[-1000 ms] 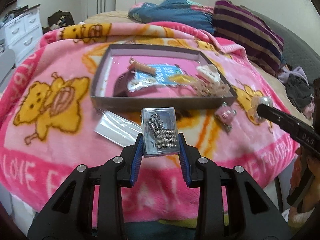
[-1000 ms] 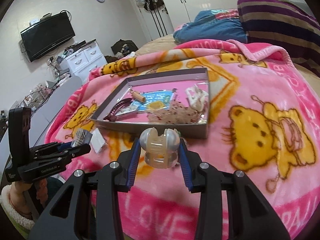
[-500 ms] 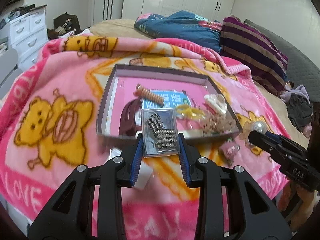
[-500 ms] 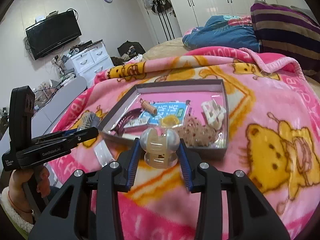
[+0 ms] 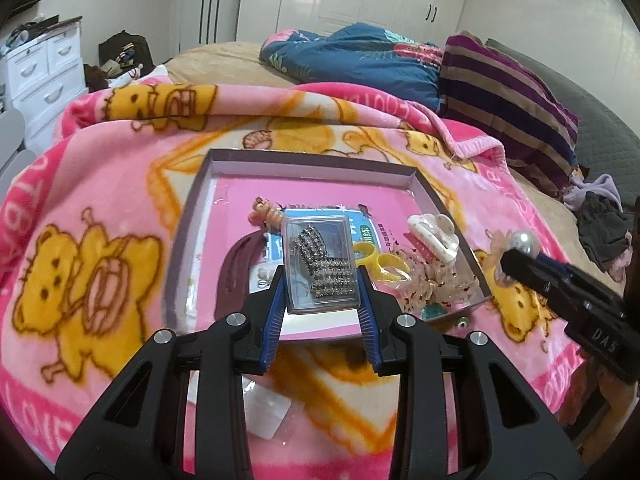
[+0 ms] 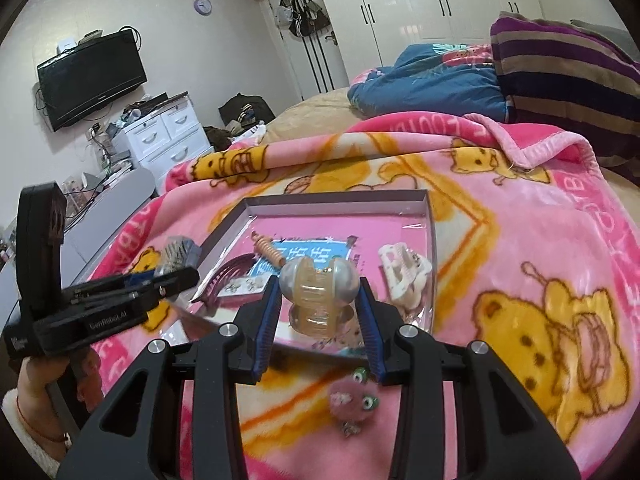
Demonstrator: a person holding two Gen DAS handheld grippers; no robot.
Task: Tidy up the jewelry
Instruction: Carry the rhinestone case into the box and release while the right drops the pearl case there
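Note:
My left gripper [image 5: 322, 294] is shut on a clear plastic case of rhinestone hair clips [image 5: 320, 264], held over the near part of the shallow grey tray [image 5: 188, 216]. My right gripper [image 6: 318, 308] is shut on a beige pearl hair claw [image 6: 318, 288] above the tray's [image 6: 431, 216] near edge. The tray holds a maroon comb [image 5: 236, 268], a coiled hair tie [image 5: 266, 216], a blue card [image 5: 360, 228], yellow rings [image 5: 380, 264], a white hair claw [image 5: 434, 234] and a beaded piece [image 5: 432, 286]. The right gripper [image 5: 516, 256] shows at the right of the left wrist view.
The tray lies on a pink bear blanket [image 5: 92, 184] over a bed. A clear packet [image 5: 266, 410] and a pink fuzzy charm [image 6: 350, 398] lie on the blanket in front of the tray. Pillows [image 5: 508, 100] are at the back, white drawers [image 6: 164, 136] at the left.
Both grippers moved forward toward the tray, each still gripping its item. They went from before the tray's near wall to over its near part.

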